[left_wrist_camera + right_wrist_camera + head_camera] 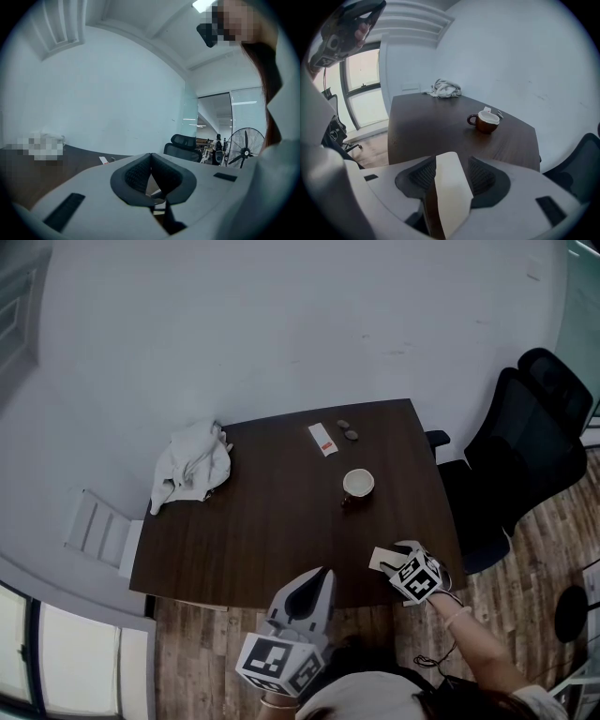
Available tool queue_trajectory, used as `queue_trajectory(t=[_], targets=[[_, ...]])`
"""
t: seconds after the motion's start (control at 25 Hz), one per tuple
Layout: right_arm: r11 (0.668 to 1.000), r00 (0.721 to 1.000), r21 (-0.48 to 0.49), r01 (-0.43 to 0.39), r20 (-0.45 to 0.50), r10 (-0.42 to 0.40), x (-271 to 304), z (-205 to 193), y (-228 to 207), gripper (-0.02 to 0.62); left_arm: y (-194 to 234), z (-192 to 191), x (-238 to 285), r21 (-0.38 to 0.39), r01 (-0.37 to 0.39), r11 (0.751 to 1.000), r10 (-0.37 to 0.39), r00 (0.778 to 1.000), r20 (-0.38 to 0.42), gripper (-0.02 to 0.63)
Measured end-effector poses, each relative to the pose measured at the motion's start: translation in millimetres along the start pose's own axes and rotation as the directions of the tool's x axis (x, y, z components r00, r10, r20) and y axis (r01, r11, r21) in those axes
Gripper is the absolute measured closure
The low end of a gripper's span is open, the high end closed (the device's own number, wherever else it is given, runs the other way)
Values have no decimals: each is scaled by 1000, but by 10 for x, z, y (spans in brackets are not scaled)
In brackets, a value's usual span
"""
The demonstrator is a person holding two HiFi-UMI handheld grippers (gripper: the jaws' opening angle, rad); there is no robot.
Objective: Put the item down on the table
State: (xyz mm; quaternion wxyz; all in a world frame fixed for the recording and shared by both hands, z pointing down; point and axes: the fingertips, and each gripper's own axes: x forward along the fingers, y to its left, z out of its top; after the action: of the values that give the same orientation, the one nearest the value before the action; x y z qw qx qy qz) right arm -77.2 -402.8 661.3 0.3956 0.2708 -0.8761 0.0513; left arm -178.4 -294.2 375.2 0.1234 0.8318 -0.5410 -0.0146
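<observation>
A flat cream-coloured packet (450, 187) stands on edge between the jaws of my right gripper (449, 168), whose pads sit against its two faces. In the head view the right gripper (401, 554) hovers over the front right edge of the dark wooden table (262, 521), with the packet (382, 559) sticking out towards the table's middle. My left gripper (314, 582) is at the table's front edge, raised and pointing away from me. Its jaws (151, 157) meet at the tips with nothing between them.
A brown cup (357, 484) with a white inside stands right of centre, also in the right gripper view (487, 122). A crumpled white cloth (192, 465) lies at the far left corner. A white and red sachet (323, 440) and two small round things (349, 432) lie at the back. A black office chair (525, 456) stands to the right.
</observation>
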Motion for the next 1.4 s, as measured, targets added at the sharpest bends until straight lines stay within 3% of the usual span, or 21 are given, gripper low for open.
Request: queue_trajectory(t=[0.48, 0.96, 1.4], targets=[[981, 977, 189, 34, 203, -73, -575, 454, 55, 419, -137, 88, 4, 14, 20, 1000, -20, 1000, 23, 588], [958, 917, 280, 60, 363, -164, -1211, 750, 95, 512, -298, 120, 15, 30, 48, 998, -50, 998, 46, 588], [948, 858, 308, 74, 465, -218, -1753, 969, 127, 549, -364, 124, 22, 31, 53, 998, -54, 997, 46, 588]])
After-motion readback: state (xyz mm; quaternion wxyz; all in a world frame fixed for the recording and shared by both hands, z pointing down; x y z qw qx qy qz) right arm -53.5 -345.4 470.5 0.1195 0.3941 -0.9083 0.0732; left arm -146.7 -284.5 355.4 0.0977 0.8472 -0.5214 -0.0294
